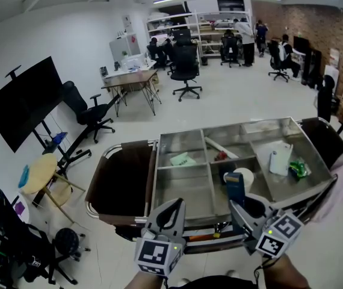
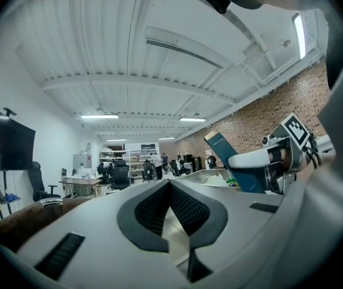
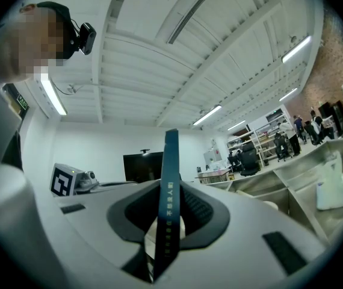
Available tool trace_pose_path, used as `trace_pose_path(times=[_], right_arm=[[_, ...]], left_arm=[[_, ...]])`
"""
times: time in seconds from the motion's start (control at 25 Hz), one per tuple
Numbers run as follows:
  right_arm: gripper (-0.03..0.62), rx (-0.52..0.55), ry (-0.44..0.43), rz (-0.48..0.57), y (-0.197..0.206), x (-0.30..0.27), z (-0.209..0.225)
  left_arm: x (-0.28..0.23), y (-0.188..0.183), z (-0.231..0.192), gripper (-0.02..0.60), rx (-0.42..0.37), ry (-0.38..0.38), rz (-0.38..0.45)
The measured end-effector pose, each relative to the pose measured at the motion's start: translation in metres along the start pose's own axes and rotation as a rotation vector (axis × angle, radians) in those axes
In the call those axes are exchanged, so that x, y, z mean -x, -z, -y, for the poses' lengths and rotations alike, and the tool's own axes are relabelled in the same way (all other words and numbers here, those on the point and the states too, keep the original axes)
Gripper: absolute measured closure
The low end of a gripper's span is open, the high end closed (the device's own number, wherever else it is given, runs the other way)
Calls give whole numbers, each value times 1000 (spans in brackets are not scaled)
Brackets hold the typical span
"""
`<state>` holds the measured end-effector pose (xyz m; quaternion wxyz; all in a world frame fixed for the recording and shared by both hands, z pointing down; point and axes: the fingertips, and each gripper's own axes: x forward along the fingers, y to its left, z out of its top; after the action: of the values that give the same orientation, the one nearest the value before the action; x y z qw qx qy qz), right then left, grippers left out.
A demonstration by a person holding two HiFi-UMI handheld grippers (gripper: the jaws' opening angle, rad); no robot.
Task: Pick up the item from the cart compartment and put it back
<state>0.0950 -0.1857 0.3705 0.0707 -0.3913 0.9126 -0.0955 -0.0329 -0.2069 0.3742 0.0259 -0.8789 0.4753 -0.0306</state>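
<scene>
While right gripper clamps thin blue box upright over near edge of cart, you stand between pick and return. Left gripper: jaws together, empty, at 9 o'clock of right. Next move, by judgement: lower box at 12 o'clock into compartment with white roll. Mind divider and near rim. Freest room looks to be the bare compartment at 10 o'clock.

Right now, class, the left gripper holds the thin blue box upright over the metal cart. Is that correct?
No. The thin blue box is in the right gripper: the right gripper view shows its jaws shut on the box's narrow edge. The left gripper has nothing between its jaws. The rest stands: the box is upright over the metal cart.
</scene>
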Motion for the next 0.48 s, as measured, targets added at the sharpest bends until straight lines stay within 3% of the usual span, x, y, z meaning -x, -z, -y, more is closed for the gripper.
trace_pose_path(times=[0.48], right_arm=[[496,15,-10,-16,-2,-5,-4]], left_arm=[[8,-10,-11,581,58,-31,52]])
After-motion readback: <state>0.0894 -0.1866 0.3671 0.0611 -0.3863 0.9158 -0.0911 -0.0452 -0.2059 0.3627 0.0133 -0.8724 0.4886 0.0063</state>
